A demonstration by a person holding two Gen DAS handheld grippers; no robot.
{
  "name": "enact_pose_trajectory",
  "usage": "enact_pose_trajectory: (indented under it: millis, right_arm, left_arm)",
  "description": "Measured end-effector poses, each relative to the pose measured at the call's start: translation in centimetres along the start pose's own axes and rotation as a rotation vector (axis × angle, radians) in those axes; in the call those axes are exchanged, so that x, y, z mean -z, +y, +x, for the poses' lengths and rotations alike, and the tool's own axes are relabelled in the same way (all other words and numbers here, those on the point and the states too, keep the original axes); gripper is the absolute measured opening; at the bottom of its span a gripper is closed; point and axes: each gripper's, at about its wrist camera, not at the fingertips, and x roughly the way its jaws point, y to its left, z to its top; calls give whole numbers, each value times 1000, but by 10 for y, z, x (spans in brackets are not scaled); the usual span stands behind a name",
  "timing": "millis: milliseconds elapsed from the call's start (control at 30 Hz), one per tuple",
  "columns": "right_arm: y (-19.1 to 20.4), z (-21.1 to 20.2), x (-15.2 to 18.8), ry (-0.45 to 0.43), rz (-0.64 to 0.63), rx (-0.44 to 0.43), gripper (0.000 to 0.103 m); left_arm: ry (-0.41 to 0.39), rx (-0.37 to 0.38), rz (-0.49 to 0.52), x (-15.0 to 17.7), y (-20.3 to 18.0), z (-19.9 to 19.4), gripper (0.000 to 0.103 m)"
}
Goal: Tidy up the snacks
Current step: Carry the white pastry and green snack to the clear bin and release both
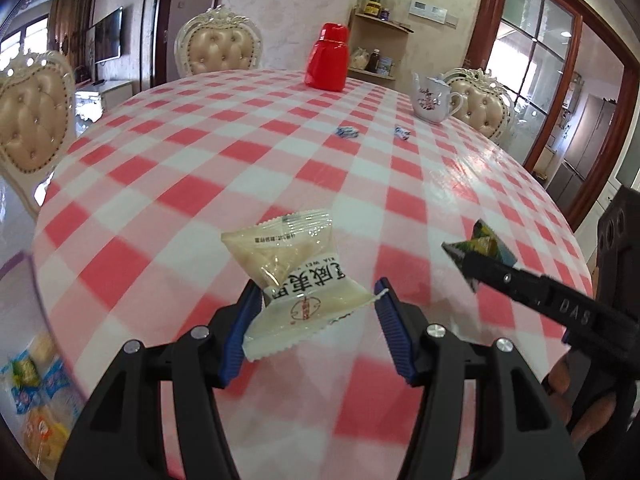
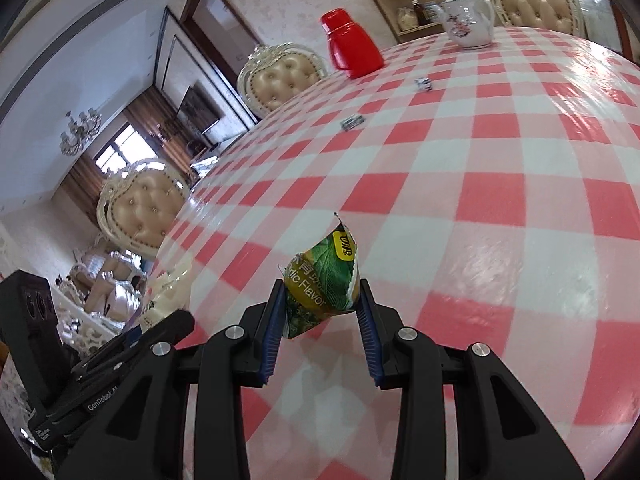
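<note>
We find the left gripper (image 1: 316, 300) clamped on a pale cream snack packet (image 1: 294, 280) and the right gripper (image 2: 320, 304) clamped on a green snack packet (image 2: 324, 284), both held above the checked tablecloth (image 1: 240, 168). Only the left wrist view shows more snacks (image 1: 36, 400) at the lower left. Two small blue-and-white candies (image 2: 424, 83) lie well apart from both, toward the red jar (image 2: 352, 46) and teapot (image 2: 466, 18).

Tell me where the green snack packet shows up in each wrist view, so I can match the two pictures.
Left wrist view: the green snack packet sits at the right, side-on, pinched at the tip of the right gripper.
Right wrist view: it is at bottom centre, between that gripper's blue fingers.
Shared landmark: the red jar at the table's far edge.
</note>
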Motion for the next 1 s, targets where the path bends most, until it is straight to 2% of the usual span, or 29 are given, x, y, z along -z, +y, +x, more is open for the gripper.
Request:
enact_pose_trajectory:
  millis: [333, 667, 1000]
  right_arm:
    - [53, 7, 23, 59, -131, -42, 35]
    - [131, 16, 55, 129, -334, -110, 35]
    - [213, 37, 100, 216, -567, -184, 35]
  left_arm:
    - [-34, -47, -71, 25, 54, -45, 58]
    - [-77, -108, -125, 45, 104, -82, 58]
    - [-92, -285, -213, 68, 181, -115, 59]
